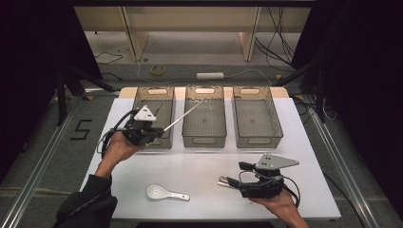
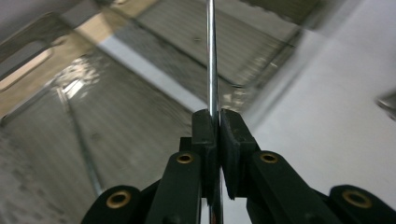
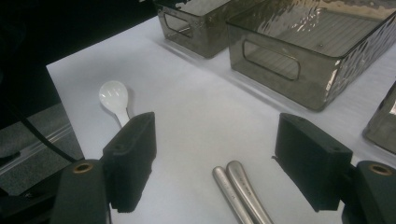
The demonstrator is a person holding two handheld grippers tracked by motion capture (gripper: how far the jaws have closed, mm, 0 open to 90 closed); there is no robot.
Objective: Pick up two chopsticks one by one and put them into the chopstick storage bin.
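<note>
My left gripper (image 1: 158,131) is shut on a thin metal rod (image 1: 183,115), held above the table by the left bin (image 1: 142,102). The rod slants up and right, its far end over the middle bin (image 1: 204,141). In the left gripper view the pads clamp the rod (image 2: 211,70) near its lower end, and my left gripper (image 2: 218,135) points at the bins' ribbed floors. My right gripper (image 1: 233,175) rests low at the front right, open. Between its spread jaws, my right gripper (image 3: 215,135) looks at two metal handles (image 3: 238,186) lying side by side on the table.
A white ceramic spoon (image 1: 166,193) lies on the white tabletop (image 1: 199,166) near the front; the spoon (image 3: 114,95) sits left of my right jaws. A third smoky bin (image 1: 259,140) stands at the right of the row. Floor cables and tape lie beyond the table.
</note>
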